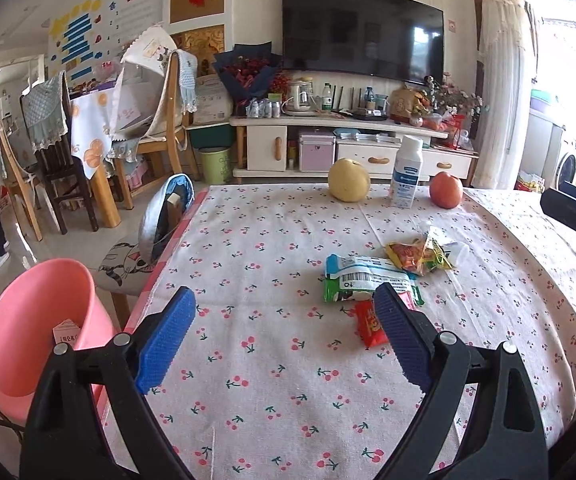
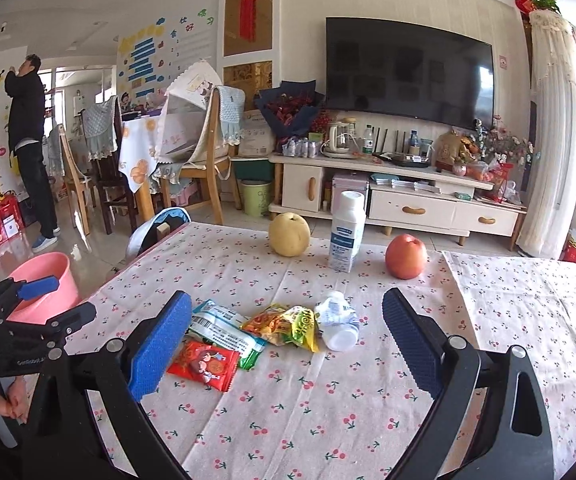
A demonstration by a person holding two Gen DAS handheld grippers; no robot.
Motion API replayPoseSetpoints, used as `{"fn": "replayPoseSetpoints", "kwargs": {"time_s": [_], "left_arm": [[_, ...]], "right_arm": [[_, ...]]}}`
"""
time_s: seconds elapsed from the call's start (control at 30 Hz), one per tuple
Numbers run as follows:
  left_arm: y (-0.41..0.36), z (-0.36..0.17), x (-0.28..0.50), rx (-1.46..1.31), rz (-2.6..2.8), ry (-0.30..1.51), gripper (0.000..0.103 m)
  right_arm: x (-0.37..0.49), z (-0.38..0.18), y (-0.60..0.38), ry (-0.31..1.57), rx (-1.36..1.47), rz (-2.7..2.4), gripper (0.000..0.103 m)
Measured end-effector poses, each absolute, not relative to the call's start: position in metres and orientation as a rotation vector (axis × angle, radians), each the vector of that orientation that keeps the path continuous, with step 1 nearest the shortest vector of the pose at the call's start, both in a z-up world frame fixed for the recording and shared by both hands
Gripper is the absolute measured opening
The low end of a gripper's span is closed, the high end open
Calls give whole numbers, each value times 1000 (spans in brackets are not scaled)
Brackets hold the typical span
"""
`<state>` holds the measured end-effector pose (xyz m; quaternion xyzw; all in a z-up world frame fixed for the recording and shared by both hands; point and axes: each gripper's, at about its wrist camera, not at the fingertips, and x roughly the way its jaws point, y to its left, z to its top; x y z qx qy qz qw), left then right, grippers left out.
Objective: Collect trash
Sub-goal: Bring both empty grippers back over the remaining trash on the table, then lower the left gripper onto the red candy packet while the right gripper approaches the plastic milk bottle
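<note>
Hovering with both pairs of fingers wide and empty; my right gripper (image 2: pixel 283 338) sits nearer, red wrapper (image 2: pixel 203 365) at eleven o'clock, long axis crosswise; pink bin (image 1: pixel 39 320) at nine beside the table (image 1: pixel 288 420).

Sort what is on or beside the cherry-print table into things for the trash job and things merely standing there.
For the job: red snack packet, white-and-blue wrapper, yellow-orange crisp bag, crushed clear plastic bottle, pink plastic bin.

Just standing: yellow pear, upright white milk bottle, red apple.
</note>
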<state>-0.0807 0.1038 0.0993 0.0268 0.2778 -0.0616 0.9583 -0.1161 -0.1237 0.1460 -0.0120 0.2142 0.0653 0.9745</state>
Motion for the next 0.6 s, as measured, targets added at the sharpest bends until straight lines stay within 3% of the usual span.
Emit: {"fn": "replayPoseSetpoints", "kwargs": {"time_s": [0.6], "left_arm": [[41, 64, -44, 54, -299, 737, 91]], "right_arm": [[-70, 122, -206, 592, 138, 19, 95]]}}
